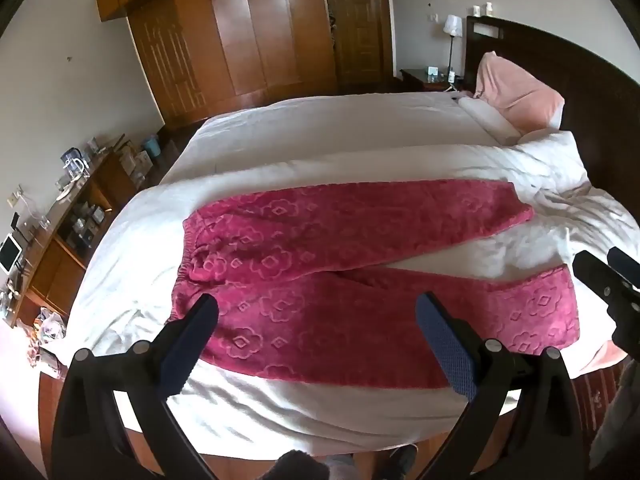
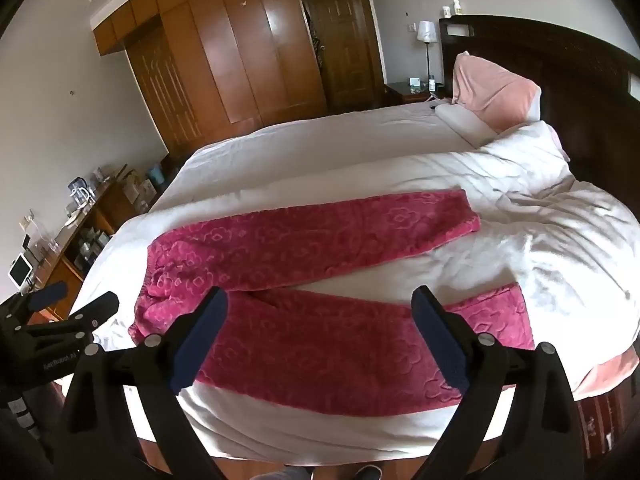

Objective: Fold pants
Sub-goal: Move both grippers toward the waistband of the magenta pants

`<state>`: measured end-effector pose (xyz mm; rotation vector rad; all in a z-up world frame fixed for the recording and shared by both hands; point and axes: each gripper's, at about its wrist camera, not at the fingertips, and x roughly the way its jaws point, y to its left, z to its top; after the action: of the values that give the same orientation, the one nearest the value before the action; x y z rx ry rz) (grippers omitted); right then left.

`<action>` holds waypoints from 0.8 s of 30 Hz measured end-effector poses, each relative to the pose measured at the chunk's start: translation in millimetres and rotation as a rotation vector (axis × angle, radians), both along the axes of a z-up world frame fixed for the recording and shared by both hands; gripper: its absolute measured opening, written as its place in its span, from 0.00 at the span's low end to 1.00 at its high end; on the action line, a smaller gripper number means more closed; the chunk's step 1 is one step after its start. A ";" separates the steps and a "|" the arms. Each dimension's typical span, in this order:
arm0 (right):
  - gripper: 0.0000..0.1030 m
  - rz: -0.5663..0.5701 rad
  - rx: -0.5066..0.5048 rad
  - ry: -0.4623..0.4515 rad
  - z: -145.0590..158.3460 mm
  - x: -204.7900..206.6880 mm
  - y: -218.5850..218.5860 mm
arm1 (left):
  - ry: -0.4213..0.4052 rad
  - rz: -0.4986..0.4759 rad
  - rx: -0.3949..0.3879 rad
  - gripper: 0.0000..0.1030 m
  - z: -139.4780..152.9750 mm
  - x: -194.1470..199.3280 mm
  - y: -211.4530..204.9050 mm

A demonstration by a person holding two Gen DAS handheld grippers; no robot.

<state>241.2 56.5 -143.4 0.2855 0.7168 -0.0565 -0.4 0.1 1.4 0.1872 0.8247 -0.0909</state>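
Red fleece pants [image 1: 320, 264] with an embossed flower pattern lie spread flat on the white bed [image 1: 328, 136], waistband to the left, both legs running right and splayed apart. In the right wrist view the pants [image 2: 312, 280] lie the same way. My left gripper [image 1: 316, 312] hovers open above the near leg close to the waistband, nothing between its fingers. My right gripper [image 2: 320, 308] hovers open above the near leg farther right, also empty. The right gripper shows at the left wrist view's right edge [image 1: 608, 276]; the left gripper shows at the right wrist view's left edge [image 2: 72, 300].
A pink pillow [image 1: 516, 92] and dark headboard [image 1: 580, 80] stand at the bed's right end. A crumpled white duvet [image 2: 560, 232] lies right of the legs. A cluttered wooden desk [image 1: 60, 216] runs along the left wall; a wardrobe [image 1: 240, 32] fills the back.
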 end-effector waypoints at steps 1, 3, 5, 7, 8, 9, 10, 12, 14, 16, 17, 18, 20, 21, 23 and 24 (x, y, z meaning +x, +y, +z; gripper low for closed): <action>0.92 0.000 -0.001 0.000 0.0 0.1 0.1 | 0.000 -0.002 -0.002 0.95 0.5 -0.1 -0.4; 0.92 0.001 0.002 -0.001 -0.2 0.0 -0.2 | -0.005 -0.002 -0.009 0.95 2.7 4.1 3.7; 0.92 0.001 0.005 -0.002 -0.7 -0.3 -0.9 | -0.004 -0.006 -0.004 0.95 3.6 5.6 5.4; 0.92 -0.002 0.011 -0.003 -1.7 -0.9 -2.5 | -0.001 -0.003 0.000 0.95 2.4 11.7 4.2; 0.92 -0.003 0.014 -0.003 -2.2 -1.3 -3.5 | -0.013 0.002 0.006 0.95 -1.2 6.3 2.7; 0.92 -0.002 -0.002 0.002 -1.5 1.5 0.1 | -0.009 0.002 0.004 0.95 -1.3 6.8 3.3; 0.92 -0.003 0.000 0.001 -1.4 1.4 0.3 | -0.006 0.002 0.000 0.95 -1.3 7.3 4.1; 0.92 -0.005 0.004 -0.002 -1.3 1.1 1.0 | -0.003 0.001 0.000 0.95 -1.1 8.1 5.4; 0.96 -0.004 0.009 0.003 -6.5 3.8 -1.0 | -0.006 0.008 0.009 0.95 -5.1 7.9 1.2; 0.96 -0.006 0.020 0.001 -8.0 4.8 -5.1 | -0.004 0.010 0.012 0.95 -6.4 8.4 2.1; 0.97 -0.008 0.024 0.003 -9.0 6.1 -7.9 | -0.003 0.013 0.013 0.95 -7.0 8.7 2.8; 0.97 -0.010 0.025 0.004 -9.3 6.3 -8.4 | -0.001 0.016 0.014 0.95 -7.7 8.9 3.6; 0.97 -0.015 0.027 0.007 -9.4 6.7 -9.0 | 0.001 0.018 0.019 0.95 -8.7 8.9 0.7; 0.97 -0.018 0.026 0.009 -9.7 6.8 -9.7 | 0.002 0.020 0.020 0.95 -9.6 8.8 0.9; 0.97 -0.019 0.024 0.013 -9.9 7.1 -10.2 | 0.005 0.019 0.014 0.95 -11.6 8.2 1.7; 0.97 -0.022 0.017 0.017 -9.9 7.3 -9.9 | 0.010 0.019 0.006 0.95 -12.8 8.1 2.5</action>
<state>248.5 46.7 -153.2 0.3093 0.7317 -0.0736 7.7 2.6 -11.4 0.1851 0.8364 -0.0717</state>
